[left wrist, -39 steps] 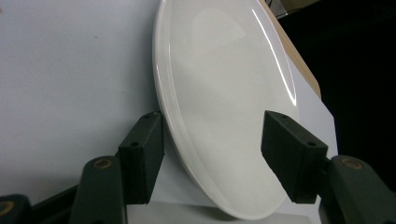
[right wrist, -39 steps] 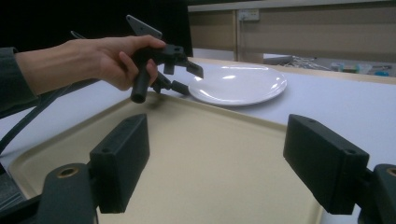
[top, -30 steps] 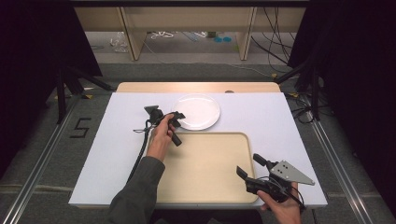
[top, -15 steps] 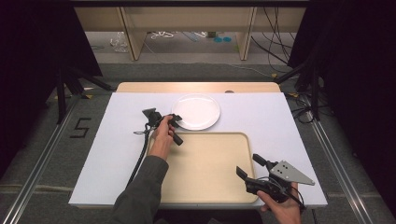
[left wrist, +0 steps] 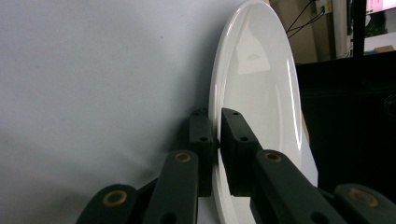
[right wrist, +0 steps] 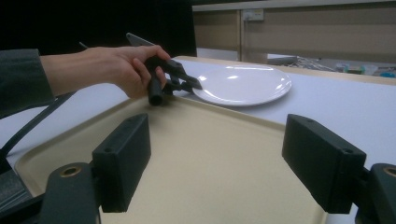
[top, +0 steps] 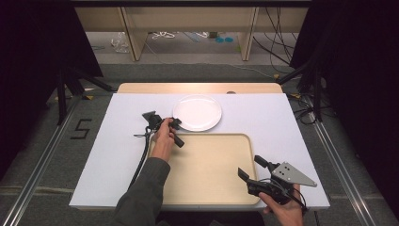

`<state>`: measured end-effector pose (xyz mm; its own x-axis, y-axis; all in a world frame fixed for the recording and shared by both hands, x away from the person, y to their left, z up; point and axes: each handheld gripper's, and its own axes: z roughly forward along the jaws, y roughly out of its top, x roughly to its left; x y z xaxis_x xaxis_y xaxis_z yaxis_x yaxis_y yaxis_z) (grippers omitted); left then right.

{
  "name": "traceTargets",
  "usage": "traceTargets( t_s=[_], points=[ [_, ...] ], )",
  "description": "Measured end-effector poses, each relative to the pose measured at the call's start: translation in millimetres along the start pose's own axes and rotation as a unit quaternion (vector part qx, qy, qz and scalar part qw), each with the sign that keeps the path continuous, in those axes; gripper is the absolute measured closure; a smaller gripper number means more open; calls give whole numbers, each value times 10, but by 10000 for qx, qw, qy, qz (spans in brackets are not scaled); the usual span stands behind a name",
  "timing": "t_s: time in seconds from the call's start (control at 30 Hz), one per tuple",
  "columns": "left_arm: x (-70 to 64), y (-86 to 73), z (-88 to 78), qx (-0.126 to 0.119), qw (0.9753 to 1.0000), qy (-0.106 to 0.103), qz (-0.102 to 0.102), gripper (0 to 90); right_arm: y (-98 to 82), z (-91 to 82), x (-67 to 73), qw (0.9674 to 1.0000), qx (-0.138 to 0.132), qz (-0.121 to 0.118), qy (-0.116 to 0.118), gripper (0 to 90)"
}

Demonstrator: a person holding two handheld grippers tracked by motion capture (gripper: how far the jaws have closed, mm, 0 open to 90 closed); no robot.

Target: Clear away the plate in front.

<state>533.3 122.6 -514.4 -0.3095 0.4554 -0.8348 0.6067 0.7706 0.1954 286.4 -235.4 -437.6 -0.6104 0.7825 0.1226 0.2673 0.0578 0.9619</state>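
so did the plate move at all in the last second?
No. In the high view the plate sits at the same spot against the tray's far edge; the left hand-held gripper has just closed on its rim.

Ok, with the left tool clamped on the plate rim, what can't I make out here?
- Plate underside: left gripper view, edge-on.
- Left tool pads: high view, too small, hand covers them.
- Tray near edge: right gripper view, cut by the frame.
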Motion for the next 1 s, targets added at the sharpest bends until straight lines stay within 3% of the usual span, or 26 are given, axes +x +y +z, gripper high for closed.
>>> traceTargets(
  t_s=[0.3, 0.4, 0.5, 0.7, 0.93, 1.0],
  points=[
    [32, -12, -15, 1, 9998, -118, -144, 850, -1, 0, -3, 10000, 5, -27, -15, 252],
    [62, -15, -23, -23, 9988, -358, -328, 862, -5, 8, 2, 10000, -41, 11, 16, 253],
    [67, -25, -28, -94, 9987, -403, -303, 865, -4, 4, -4, 10000, -11, 17, 48, 254],
    [35, -43, -45, -209, 9960, -677, -537, 857, -5, 2, -11, 10000, -1, 64, 39, 256],
    [18, -54, -58, -197, 9948, -795, -611, 845, -4, 0, -11, 10000, -8, 56, 32, 256],
    [3, -51, -75, -207, 9934, -865, -720, 840, -4, 0, -11, 10000, -12, 54, 33, 256]
  ],
)
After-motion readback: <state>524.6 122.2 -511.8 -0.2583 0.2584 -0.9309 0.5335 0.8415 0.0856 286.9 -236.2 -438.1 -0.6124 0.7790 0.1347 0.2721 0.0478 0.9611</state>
